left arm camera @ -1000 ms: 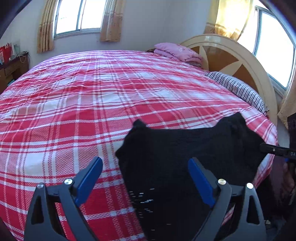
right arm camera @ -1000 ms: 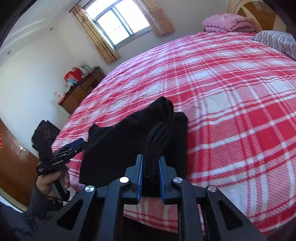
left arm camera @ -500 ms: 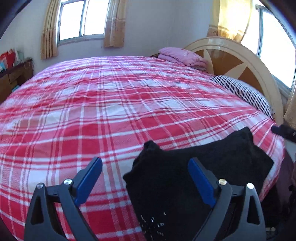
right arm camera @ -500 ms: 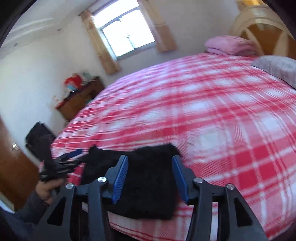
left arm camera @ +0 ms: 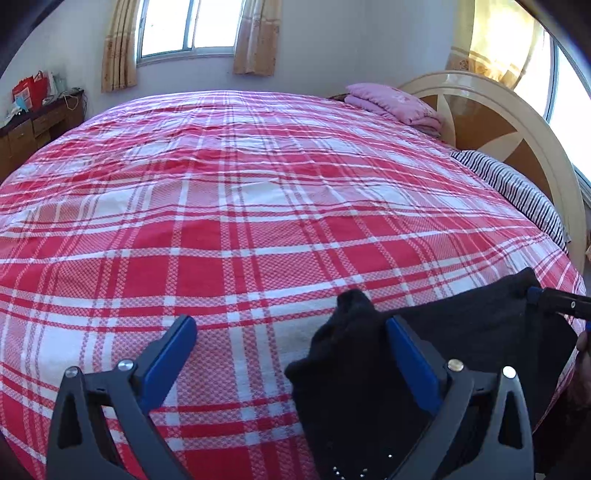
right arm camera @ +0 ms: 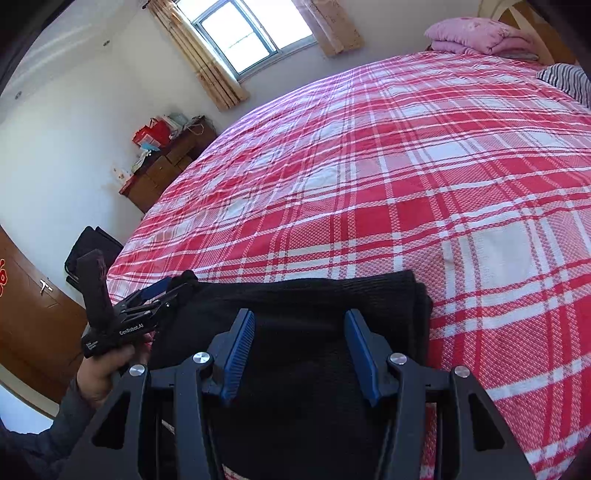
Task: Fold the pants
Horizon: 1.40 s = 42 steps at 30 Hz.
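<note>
Lying folded near the edge of the bed, the black pants [right arm camera: 314,332] form one thick rectangle on the red-and-white plaid bedspread [right arm camera: 406,166], at about six o'clock in the right wrist view. The right gripper [right arm camera: 299,350] hovers above them with its blue pads spread and nothing pinched between them. At nine o'clock in that view the person's hand [right arm camera: 107,369] holds the left gripper [left arm camera: 291,350], whose body carries white lettering reading "GenRobot.AI"; a second line under it is too small to read. From its own camera the left gripper's jaws are opening wide, the right pad against a raised corner of the pants, the left pad over bare bedspread, with no cloth clamped. Beyond, at one o'clock, lies one folded pink blanket [right arm camera: 476,37] by the cream headboard [left arm camera: 517,122], with one striped pillow [left arm camera: 517,188] beside it. At ten o'clock one wooden dresser [right arm camera: 162,173] holds red bags; their print is illegible. Two curtained windows [left arm camera: 188,26] light the room.
</note>
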{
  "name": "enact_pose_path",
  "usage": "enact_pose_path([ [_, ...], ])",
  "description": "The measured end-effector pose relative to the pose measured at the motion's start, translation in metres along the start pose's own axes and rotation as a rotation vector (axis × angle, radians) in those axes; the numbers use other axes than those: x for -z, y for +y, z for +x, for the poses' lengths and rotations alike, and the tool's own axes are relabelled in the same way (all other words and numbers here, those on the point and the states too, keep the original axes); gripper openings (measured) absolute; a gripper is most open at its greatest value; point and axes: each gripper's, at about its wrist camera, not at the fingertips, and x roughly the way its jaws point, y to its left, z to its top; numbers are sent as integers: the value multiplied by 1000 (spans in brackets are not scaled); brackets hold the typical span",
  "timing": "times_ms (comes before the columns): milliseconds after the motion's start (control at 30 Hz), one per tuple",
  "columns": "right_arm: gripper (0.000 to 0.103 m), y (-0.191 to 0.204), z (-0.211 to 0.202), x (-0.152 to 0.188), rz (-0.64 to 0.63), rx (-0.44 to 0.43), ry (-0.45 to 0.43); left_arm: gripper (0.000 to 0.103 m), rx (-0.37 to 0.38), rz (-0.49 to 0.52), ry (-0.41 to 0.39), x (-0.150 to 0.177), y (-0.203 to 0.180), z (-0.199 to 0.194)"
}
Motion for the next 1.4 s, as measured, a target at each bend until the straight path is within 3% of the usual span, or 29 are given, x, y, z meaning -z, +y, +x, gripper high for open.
enact_pose_path([
  [133,54,10,-27,7,-66,52,-42,103,-20,33,-38,4,-6,-29],
  [333,60,21,-53,37,-140,16,-32,103,-16,107,-50,15,-26,-58],
  [567,60,10,-32,58,-164,84,27,103,-36,176,19,23,-40,-39],
  [867,60,12,-27,60,-224,102,35,103,-3,126,67,33,-33,-26],
  [1067,60,12,-50,51,-179,52,-1,103,3,123,62,34,-34,-46],
  [1233,63,-9,-61,41,-93,79,-58,103,27,147,67,38,-45,-52],
  [1300,63,-20,-56,39,-46,69,-50,103,30,171,81,41,-51,-48],
  [1400,63,-27,-39,41,-46,141,-1,103,24,186,106,47,-54,-40],
])
